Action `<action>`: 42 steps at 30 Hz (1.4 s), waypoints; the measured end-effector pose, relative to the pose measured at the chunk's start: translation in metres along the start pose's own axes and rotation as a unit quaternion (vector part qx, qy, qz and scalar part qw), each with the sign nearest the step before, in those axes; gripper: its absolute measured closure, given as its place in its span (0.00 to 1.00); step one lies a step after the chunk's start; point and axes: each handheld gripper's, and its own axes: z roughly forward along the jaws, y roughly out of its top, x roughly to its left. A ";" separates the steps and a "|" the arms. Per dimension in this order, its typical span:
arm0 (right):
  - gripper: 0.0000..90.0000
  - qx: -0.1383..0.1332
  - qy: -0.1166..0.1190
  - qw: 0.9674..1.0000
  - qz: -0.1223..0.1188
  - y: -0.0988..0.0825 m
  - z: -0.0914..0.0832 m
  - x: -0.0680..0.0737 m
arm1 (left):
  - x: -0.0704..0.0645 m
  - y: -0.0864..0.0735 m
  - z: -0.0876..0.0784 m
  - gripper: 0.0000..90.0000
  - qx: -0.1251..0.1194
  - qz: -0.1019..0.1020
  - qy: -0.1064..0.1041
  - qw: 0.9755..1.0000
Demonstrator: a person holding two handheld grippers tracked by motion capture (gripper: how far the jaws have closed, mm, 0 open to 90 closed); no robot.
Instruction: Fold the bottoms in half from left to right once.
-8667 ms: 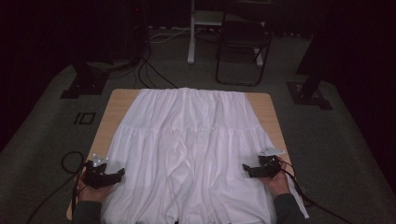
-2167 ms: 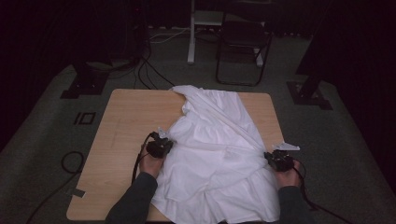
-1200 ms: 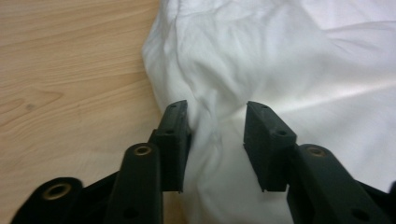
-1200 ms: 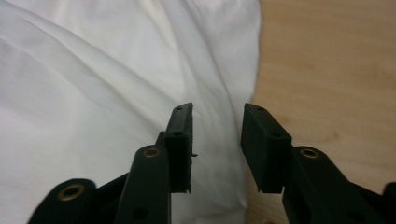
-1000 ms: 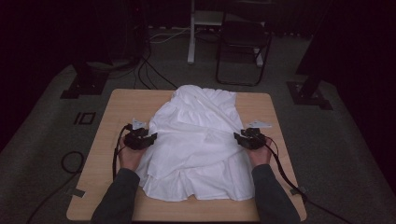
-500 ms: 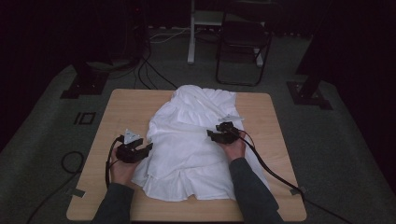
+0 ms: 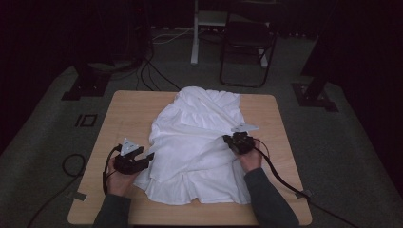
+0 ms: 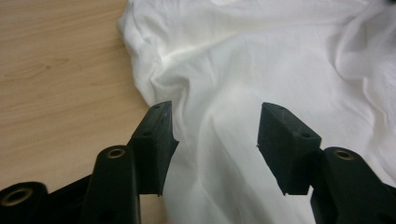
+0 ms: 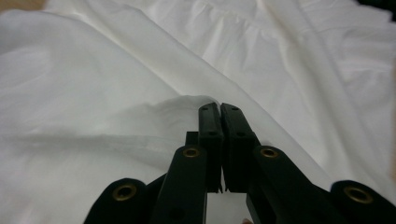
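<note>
A crumpled white cloth (image 7: 199, 137) lies bunched on the middle of the wooden table (image 7: 133, 109). My left gripper (image 7: 151, 156) is at the cloth's near-left edge. In the left gripper view the left gripper (image 8: 215, 126) is open and its jaws have just been opening. The cloth (image 8: 261, 60) lies below and between them, unpressed. My right gripper (image 7: 224, 139) rests on the cloth's right side, pointing left. In the right gripper view the right gripper (image 9: 219, 109) has just been closing and is now shut. A raised fold of cloth (image 9: 116, 93) runs into its tips.
Bare wood runs along the table's left, far and near edges. The right gripper's cable (image 7: 285, 180) trails off the near-right corner. On the dark floor behind stand a black chair (image 7: 247, 42) and stand bases (image 7: 83, 88), with cables (image 7: 71, 164) at the left.
The cloth, once spread flat, is now bunched in the middle. The left gripper has drawn back toward the person. The right gripper swung in over the cloth, came back slightly right, and its jaws shut.
</note>
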 end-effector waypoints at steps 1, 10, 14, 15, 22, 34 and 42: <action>0.97 -0.008 0.002 1.000 -0.004 -0.004 -0.011 -0.002 | -0.001 -0.003 -0.004 0.49 0.004 0.004 0.001 1.000; 0.97 -0.030 0.000 0.999 -0.020 -0.058 -0.090 -0.012 | -0.005 -0.032 -0.014 0.46 0.030 0.001 -0.012 0.999; 0.97 -0.034 -0.014 0.999 0.002 -0.084 -0.112 -0.018 | -0.012 -0.046 -0.003 0.45 0.066 0.010 -0.012 0.998; 0.97 -0.035 -0.017 0.999 0.005 -0.089 -0.117 -0.020 | -0.012 -0.049 -0.001 0.45 0.073 0.012 -0.007 0.997; 0.97 -0.042 -0.029 0.998 0.031 -0.123 -0.140 -0.025 | -0.013 -0.051 0.008 0.71 0.096 0.024 -0.009 0.995; 0.98 -0.035 -0.028 0.998 0.032 -0.158 -0.164 -0.014 | -0.013 -0.057 -0.058 1.00 0.019 0.011 -0.035 0.999; 0.96 0.010 -0.024 0.999 0.047 -0.182 -0.161 -0.011 | -0.022 -0.074 -0.075 0.97 0.018 0.004 -0.053 0.998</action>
